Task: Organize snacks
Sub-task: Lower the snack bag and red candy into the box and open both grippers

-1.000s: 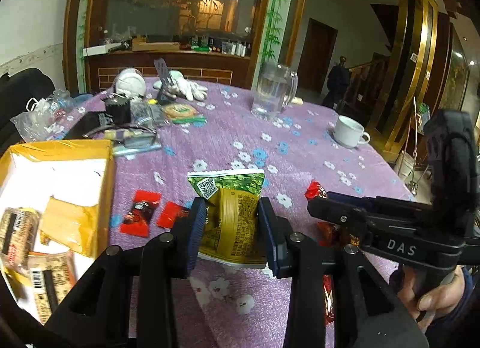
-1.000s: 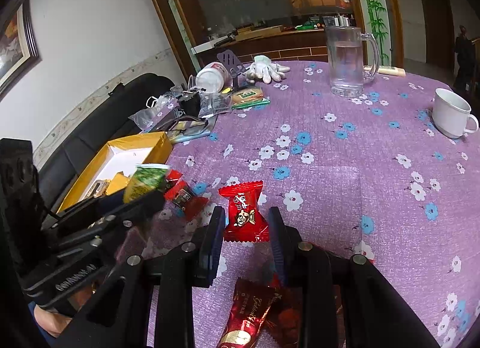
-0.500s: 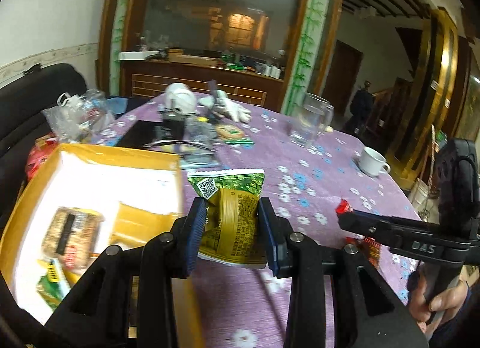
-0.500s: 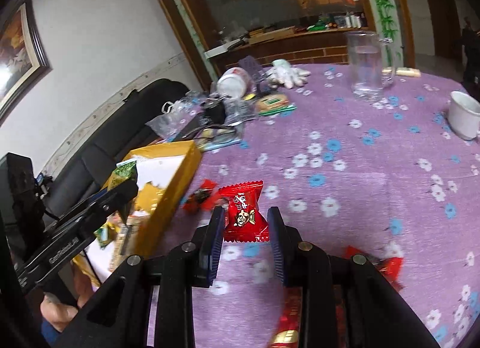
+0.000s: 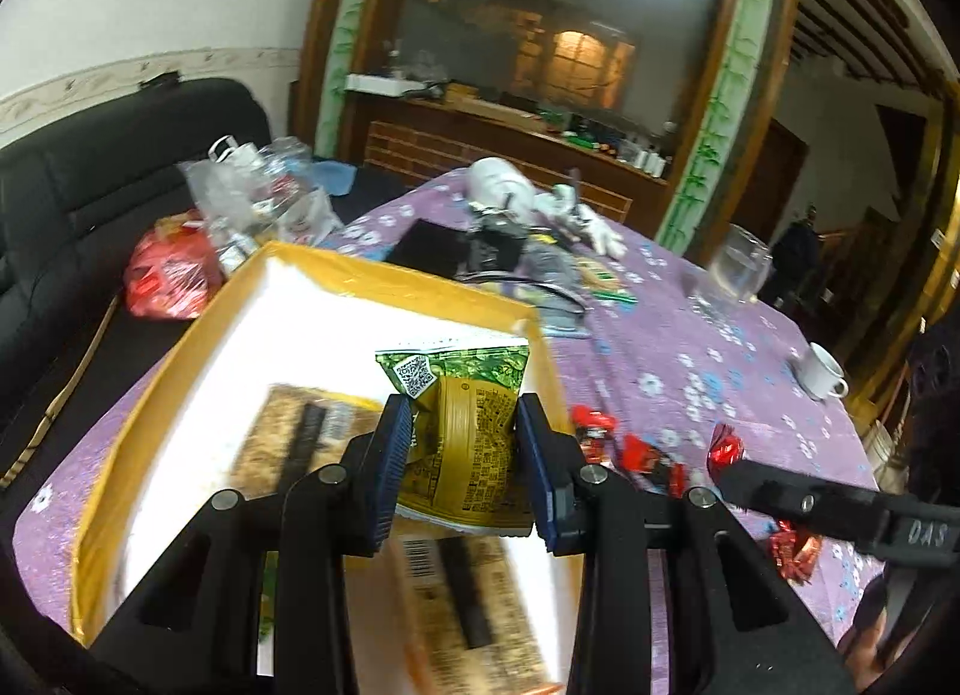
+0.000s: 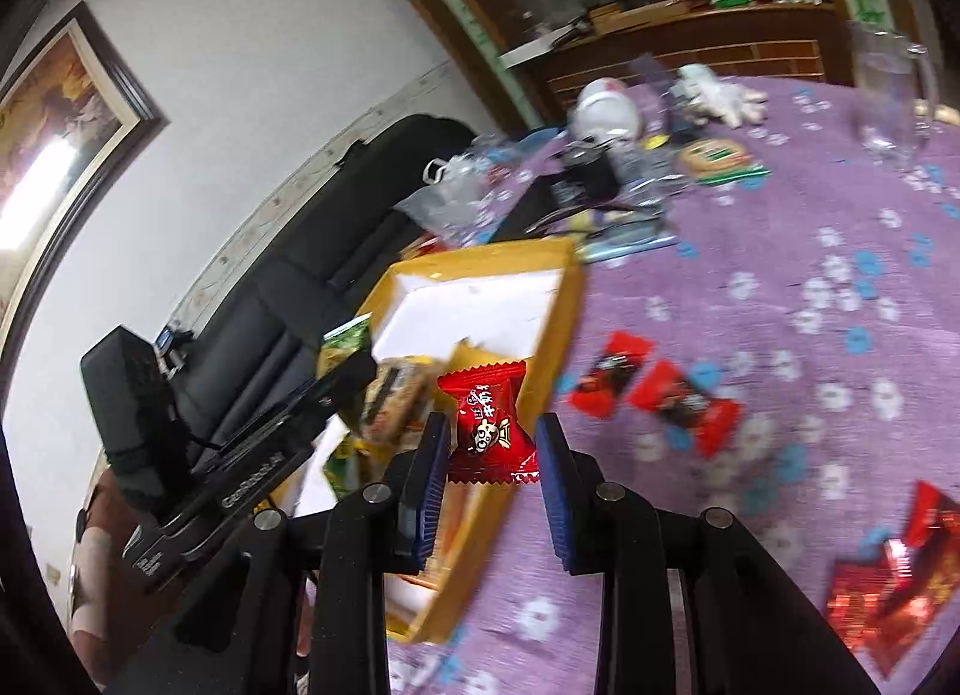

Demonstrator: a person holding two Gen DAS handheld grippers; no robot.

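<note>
My left gripper (image 5: pixel 463 425) is shut on a green-and-yellow snack packet (image 5: pixel 468 425) and hangs over the yellow cardboard box (image 5: pixel 384 281), which holds brown wrapped bars (image 5: pixel 300 443). In the right wrist view my right gripper (image 6: pixel 492 449) is shut on a small red candy (image 6: pixel 489 425), just over the box's (image 6: pixel 558 305) right wall. The left gripper (image 6: pixel 345 362) with its green packet shows there at the left, above the box. Loose red candies (image 6: pixel 651 389) lie on the purple flowered tablecloth (image 6: pixel 840 335) to the right of the box.
More red wrappers (image 6: pixel 900 581) lie at the lower right. A glass mug (image 5: pixel 735 269), a white cup (image 5: pixel 825 371), white gloves (image 5: pixel 585 215), a white jar (image 5: pixel 501 185) and dark clutter stand at the table's far side. Plastic bags (image 5: pixel 240 197) rest on a black sofa (image 5: pixel 90 203).
Both grippers have swung left from the tablecloth to the yellow box, each still shut on its snack. The box now fills the left wrist view; the loose red candies have slid to the right.
</note>
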